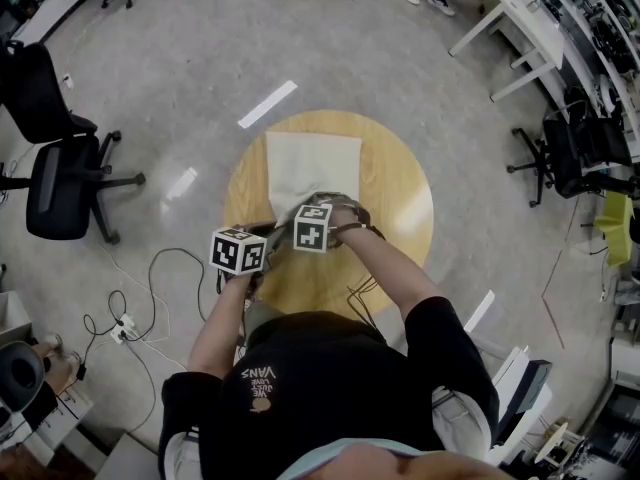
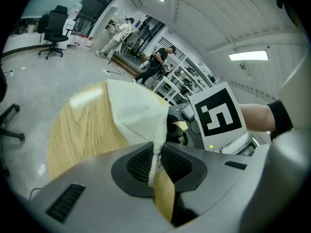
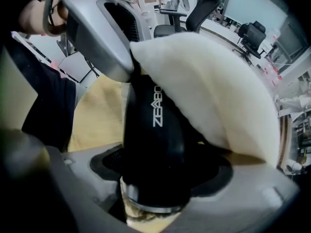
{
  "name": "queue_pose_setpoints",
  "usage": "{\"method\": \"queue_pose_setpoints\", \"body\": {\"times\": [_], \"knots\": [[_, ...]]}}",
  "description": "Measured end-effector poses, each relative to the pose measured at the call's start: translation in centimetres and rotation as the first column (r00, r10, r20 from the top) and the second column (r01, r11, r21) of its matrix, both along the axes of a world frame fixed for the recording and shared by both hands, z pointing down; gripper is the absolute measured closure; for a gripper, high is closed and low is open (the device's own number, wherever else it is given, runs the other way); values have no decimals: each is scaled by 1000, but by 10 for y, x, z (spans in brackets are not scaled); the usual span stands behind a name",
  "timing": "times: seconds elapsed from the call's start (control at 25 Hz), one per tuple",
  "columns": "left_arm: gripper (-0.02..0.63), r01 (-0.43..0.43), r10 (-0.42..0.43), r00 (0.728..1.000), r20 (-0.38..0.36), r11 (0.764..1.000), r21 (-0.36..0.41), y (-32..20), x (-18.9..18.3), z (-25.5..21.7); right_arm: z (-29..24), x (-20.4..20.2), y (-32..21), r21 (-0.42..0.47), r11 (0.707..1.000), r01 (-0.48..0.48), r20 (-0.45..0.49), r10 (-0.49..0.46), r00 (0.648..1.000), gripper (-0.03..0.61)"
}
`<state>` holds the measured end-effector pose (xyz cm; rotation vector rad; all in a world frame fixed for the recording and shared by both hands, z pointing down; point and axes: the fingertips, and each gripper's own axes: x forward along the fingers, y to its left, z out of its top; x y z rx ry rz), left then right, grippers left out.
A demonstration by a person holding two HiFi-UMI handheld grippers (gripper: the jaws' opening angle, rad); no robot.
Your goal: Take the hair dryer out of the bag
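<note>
On my head feed the cream cloth bag (image 1: 312,163) lies flat on the round wooden table (image 1: 400,198), its mouth at the near edge where both tools meet. My left gripper (image 2: 154,166) has its jaws drawn narrow, pinching a gathered fold of the bag's rim; the cloth rises from the pinch in a taut peak, holding the mouth up off the tabletop. Just beyond it, in the left gripper view, I see the right tool's marker cube (image 2: 221,113) and a bare forearm. My right gripper (image 3: 155,178) points down into the opening with its jaws spread wide, and the hair dryer (image 3: 153,140) stands between them: a black barrel with white lettering along its side and a silver ring at the end nearest the camera. I cannot make out the pads pressing on it. The dryer is partly inside the bag, with the cream cloth draped over its upper side. An office chair (image 1: 60,183) stands on the grey floor to the left, well apart from the table.
</note>
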<state>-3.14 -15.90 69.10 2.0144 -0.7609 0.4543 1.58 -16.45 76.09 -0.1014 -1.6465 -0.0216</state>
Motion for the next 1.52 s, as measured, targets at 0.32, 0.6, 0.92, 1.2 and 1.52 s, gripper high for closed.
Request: {"method": "queue_pose_setpoints", "body": {"times": [0.32, 0.6, 0.92, 1.2, 1.52], "knots": [[558, 13, -13, 1000, -10, 1000, -1, -1, 1, 1, 3, 1, -1, -18, 1000, 7, -20, -8, 1000, 202], [558, 1, -2, 1000, 32, 1000, 19, 0, 2, -2, -2, 1, -2, -16, 1000, 11, 23, -11, 1000, 224], [560, -43, 31, 989, 148, 996, 81, 0, 4, -5, -6, 5, -1, -34, 999, 26, 67, -23, 997, 227], [560, -58, 35, 977, 212, 993, 103, -2, 0, -3, -10, 6, 5, -60, 997, 45, 94, -39, 995, 228], [561, -55, 33, 976, 217, 994, 97, -4, -2, -1, -23, 5, 21, -138, 990, 35, 127, -18, 992, 229]]}}
